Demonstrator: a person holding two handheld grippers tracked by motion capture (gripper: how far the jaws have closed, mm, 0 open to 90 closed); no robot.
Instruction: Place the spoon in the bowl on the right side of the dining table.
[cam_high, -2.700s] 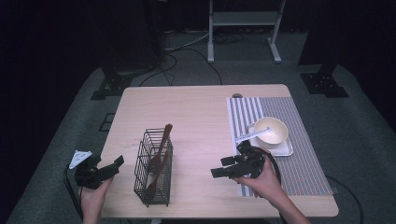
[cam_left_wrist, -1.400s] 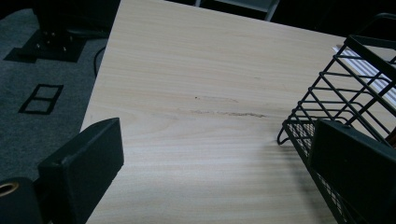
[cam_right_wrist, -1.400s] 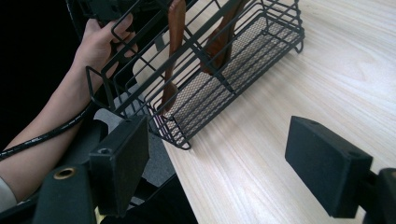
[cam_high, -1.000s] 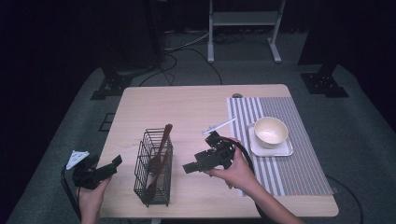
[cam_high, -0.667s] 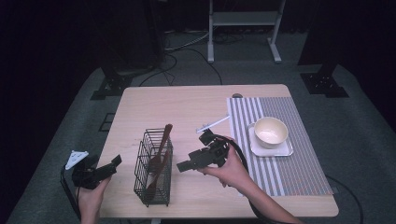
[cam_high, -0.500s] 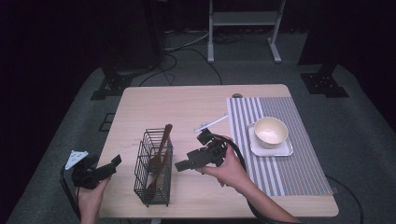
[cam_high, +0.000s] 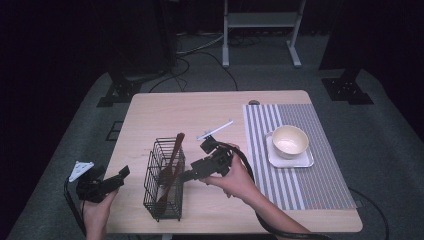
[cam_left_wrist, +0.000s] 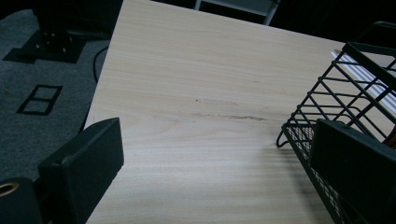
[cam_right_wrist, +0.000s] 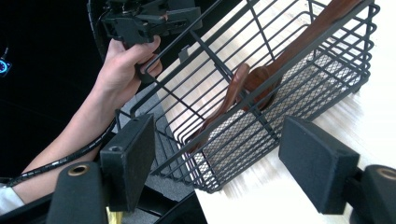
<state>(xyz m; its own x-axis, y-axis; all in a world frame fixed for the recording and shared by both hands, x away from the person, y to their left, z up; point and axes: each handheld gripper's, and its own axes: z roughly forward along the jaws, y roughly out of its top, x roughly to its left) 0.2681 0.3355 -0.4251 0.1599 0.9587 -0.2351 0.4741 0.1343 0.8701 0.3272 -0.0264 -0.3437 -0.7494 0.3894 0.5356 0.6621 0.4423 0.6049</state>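
A black wire basket (cam_high: 164, 185) stands on the wooden table (cam_high: 210, 107) near its front left, with brown wooden utensils (cam_high: 172, 159) leaning inside it. My right gripper (cam_high: 192, 174) is open just to the basket's right, its jaws pointing at the basket's side. In the right gripper view the open right gripper (cam_right_wrist: 224, 158) faces the basket (cam_right_wrist: 299, 88) and the wooden utensils (cam_right_wrist: 254, 77) close up. My left gripper (cam_high: 120, 176) is open at the table's left edge, apart from the basket. In the left gripper view the left gripper (cam_left_wrist: 224, 154) looks along bare table, with the basket (cam_left_wrist: 345, 93) at right.
A cream bowl (cam_high: 289, 140) sits on a white plate (cam_high: 300, 161) on a striped placemat (cam_high: 310, 190) at the table's right. The table's far half is bare wood. The left hand (cam_right_wrist: 123, 60) holding its gripper shows beyond the basket.
My right gripper has moved left from the bowl and placemat to the basket's right side, creeping a little closer over the last second. The left gripper has barely moved.
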